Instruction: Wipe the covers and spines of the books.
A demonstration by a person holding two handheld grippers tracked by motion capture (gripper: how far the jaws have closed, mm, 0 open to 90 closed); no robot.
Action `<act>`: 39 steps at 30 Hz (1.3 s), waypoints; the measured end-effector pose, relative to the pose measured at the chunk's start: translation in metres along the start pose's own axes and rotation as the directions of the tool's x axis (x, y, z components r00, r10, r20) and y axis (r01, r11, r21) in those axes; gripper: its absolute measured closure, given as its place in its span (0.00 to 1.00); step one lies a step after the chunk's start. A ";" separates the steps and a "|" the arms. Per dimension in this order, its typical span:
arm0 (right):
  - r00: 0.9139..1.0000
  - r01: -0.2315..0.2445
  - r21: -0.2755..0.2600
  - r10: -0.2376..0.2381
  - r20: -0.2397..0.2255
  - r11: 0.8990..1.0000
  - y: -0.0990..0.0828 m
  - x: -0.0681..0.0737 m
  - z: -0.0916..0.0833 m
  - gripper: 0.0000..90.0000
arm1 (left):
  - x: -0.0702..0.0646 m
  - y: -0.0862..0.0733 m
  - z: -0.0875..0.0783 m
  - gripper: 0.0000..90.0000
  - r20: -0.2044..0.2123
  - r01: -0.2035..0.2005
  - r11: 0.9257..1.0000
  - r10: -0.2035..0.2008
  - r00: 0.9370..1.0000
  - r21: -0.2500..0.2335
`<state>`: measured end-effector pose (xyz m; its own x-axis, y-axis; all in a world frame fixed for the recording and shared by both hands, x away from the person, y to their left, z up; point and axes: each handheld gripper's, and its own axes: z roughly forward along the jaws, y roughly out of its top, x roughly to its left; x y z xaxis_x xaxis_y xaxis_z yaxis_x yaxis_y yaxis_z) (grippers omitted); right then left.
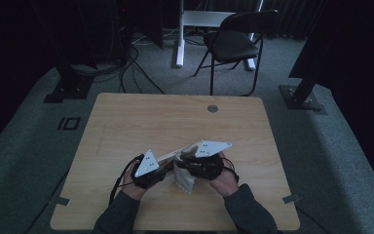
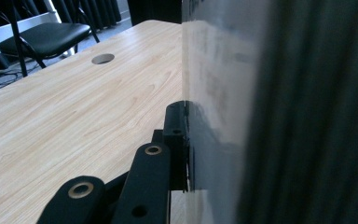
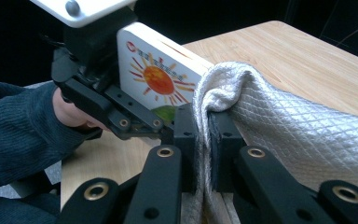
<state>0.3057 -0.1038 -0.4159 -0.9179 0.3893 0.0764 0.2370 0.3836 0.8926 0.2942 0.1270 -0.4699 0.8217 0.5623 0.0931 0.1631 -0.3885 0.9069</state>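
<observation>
Two grippers are meeting above the wooden table (image 1: 126,122): the left gripper (image 3: 168,128) is clamping a flat, glossy board (image 3: 156,70) printed with a sun, while the right gripper (image 3: 204,154) is pinching a quilted silvery cloth (image 3: 279,135) draped beside the board.

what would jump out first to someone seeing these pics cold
Probably the board with a bright orange sun painted on it, held by the left claw near the front middle of the table. Next, the silvery quilted cloth draped against the board, pinched in the right claw. Beyond the table stands a black chair on the grey carpet.
</observation>
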 end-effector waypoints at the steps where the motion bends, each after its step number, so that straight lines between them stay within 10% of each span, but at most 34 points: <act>1: 1.000 0.004 0.002 -0.004 -0.005 1.000 0.002 0.001 0.001 0.93 | 0.000 0.000 0.000 0.86 0.000 0.000 1.000 0.000 1.000 0.002; 39: 0.989 0.036 -0.046 -0.042 -0.142 0.998 0.017 0.020 0.022 0.93 | 0.003 -0.003 0.001 0.86 -0.008 0.011 1.000 -0.011 1.000 0.002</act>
<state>0.2983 -0.0708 -0.4088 -0.9629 0.2503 0.1011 0.1892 0.3586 0.9141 0.2967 0.1289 -0.4726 0.8153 0.5726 0.0861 0.1735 -0.3835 0.9071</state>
